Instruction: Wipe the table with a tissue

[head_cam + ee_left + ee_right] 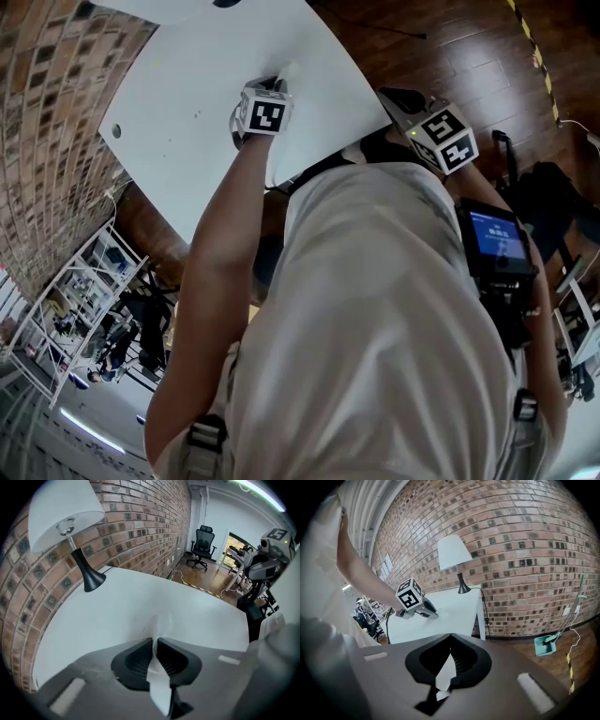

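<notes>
**Inspector:** State of the left tool (155, 641)?

**Assistant:** Its jaws are clamped on the tissue (158, 679). The sheet runs up between the pads and fans out onto the white surface (140, 597) just past the tips.

**Inspector:** Edges and clearance?

**Assistant:** The head view puts it nearer the edge on the person's side than the brick wall (56, 112). Bare surface opens wide toward that wall. The left gripper view shows one obstruction, a lamp (65, 520) standing at the far corner against the bricks. The rest of the top is unoccupied out to the far edge, where the wood floor (206, 581) begins.

**Inspector:** The right tool (450, 641)?

**Assistant:** Its jaws are together on a thin white scrap (444, 672). I cannot tell whether it is tissue. The head view shows this tool off the surface, beyond its corner and above the floor.

**Inspector:** Anything that only one view shows?

**Assistant:** Only the left gripper view shows the office chair (202, 545), well beyond the far edge. Only the right gripper view shows the surface side-on, with the lamp's cable (485, 611) dropping past its end beside the wall. Only the head view shows the bare forearm (216, 253) reaching in over the near edge.
</notes>
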`<move>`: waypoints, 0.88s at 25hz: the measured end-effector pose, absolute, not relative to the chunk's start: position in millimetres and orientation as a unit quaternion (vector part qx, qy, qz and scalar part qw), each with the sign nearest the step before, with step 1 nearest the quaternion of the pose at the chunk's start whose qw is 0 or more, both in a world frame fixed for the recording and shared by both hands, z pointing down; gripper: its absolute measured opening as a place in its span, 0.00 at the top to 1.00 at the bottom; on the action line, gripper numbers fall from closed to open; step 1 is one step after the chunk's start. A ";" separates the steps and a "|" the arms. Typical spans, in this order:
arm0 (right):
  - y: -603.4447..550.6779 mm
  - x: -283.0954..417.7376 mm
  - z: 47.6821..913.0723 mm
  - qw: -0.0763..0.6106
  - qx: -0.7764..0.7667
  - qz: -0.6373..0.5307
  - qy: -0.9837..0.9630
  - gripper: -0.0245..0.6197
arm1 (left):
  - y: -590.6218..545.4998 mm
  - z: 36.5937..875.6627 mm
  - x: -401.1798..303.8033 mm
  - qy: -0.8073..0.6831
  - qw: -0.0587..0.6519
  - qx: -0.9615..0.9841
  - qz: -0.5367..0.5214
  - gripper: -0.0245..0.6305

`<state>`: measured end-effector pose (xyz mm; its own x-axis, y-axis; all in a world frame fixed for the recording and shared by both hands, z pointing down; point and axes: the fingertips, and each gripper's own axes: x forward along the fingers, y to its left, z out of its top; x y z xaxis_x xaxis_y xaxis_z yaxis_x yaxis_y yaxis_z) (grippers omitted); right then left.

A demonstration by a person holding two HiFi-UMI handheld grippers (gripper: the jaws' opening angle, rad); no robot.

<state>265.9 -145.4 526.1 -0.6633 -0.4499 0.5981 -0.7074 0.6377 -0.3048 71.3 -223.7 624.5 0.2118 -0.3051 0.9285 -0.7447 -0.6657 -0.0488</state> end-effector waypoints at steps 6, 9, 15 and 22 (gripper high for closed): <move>-149.4 272.0 522.7 0.238 0.330 0.264 -0.875 0.95 | -248.2 609.3 56.4 -0.397 0.258 0.727 0.497 0.90; -150.4 275.2 522.9 0.239 0.333 0.262 -0.874 0.95 | -241.7 615.2 44.7 -0.415 0.266 0.708 0.505 0.90; -160.4 257.5 516.5 0.232 0.328 0.256 -0.879 0.95 | -198.4 617.8 -9.4 -0.465 0.338 0.634 0.518 0.90; -175.9 230.0 493.5 0.218 0.293 0.226 -0.903 0.95 | -189.9 600.6 11.2 -0.471 0.297 0.717 0.419 0.90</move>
<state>230.0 -175.9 493.5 -0.7337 -0.4297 0.5264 -0.6272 0.7263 -0.2813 11.2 -189.9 600.6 0.2062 -0.4259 0.8809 -0.9243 -0.3803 0.0324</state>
